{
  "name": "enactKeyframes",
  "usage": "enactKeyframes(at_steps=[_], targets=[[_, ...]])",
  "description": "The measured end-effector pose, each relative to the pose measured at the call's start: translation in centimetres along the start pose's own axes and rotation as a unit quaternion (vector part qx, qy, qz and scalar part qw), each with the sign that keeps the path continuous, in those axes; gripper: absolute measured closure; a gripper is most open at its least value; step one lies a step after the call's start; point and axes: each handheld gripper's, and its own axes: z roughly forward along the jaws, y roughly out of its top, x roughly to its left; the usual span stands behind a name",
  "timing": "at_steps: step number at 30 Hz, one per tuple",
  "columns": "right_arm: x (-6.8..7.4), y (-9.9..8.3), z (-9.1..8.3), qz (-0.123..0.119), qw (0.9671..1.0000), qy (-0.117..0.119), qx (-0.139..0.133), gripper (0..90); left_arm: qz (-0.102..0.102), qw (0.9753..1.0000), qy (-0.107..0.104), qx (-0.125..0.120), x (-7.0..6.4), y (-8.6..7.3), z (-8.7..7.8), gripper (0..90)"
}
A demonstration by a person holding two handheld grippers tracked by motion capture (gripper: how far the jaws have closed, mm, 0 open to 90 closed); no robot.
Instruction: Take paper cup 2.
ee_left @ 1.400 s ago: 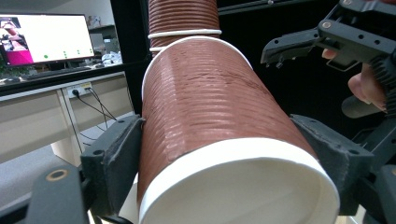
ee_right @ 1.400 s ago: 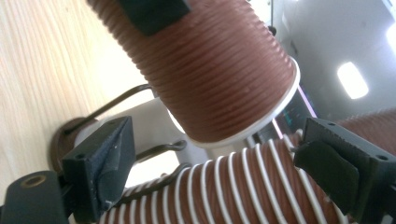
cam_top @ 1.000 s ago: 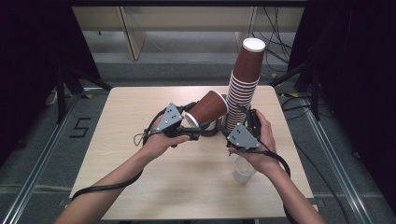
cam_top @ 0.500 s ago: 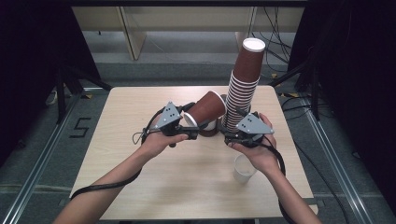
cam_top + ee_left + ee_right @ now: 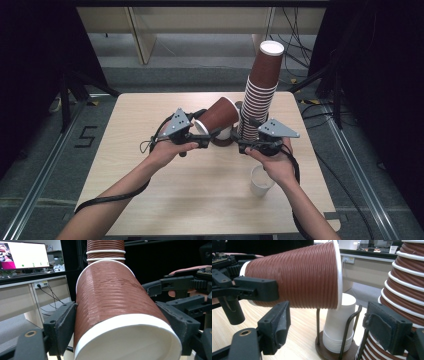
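A brown ribbed paper cup (image 5: 216, 116) lies tilted on its side above the table, white rim toward the tall stack. My left gripper (image 5: 206, 138) is shut on it, its jaws pressing both sides of the cup (image 5: 112, 305). The tall stack of brown cups (image 5: 260, 95) stands at the back right of the table. My right gripper (image 5: 241, 146) is open at the foot of that stack. Its jaws (image 5: 327, 323) stand wide apart in front of a wire holder with white cups (image 5: 337, 325), just below the held cup (image 5: 297, 277).
A single white cup (image 5: 261, 181) stands on the wooden table (image 5: 150, 200) by the right wrist. The wire holder (image 5: 225, 136) sits between the two grippers. A monitor (image 5: 23, 255) and benches lie beyond the table.
The right hand has turned so its grey plate faces up, and its gripper now points left toward the holder. The left gripper still holds the brown cup in about the same place.
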Motion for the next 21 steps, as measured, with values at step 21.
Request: enactKeyframes(at_steps=[21], targets=[[-0.38,-0.81,0.91,0.238,0.9671,0.083,-0.032,12.6,0.012,0.9996,0.005,-0.024,-0.3,-0.71,-0.07,19.7]])
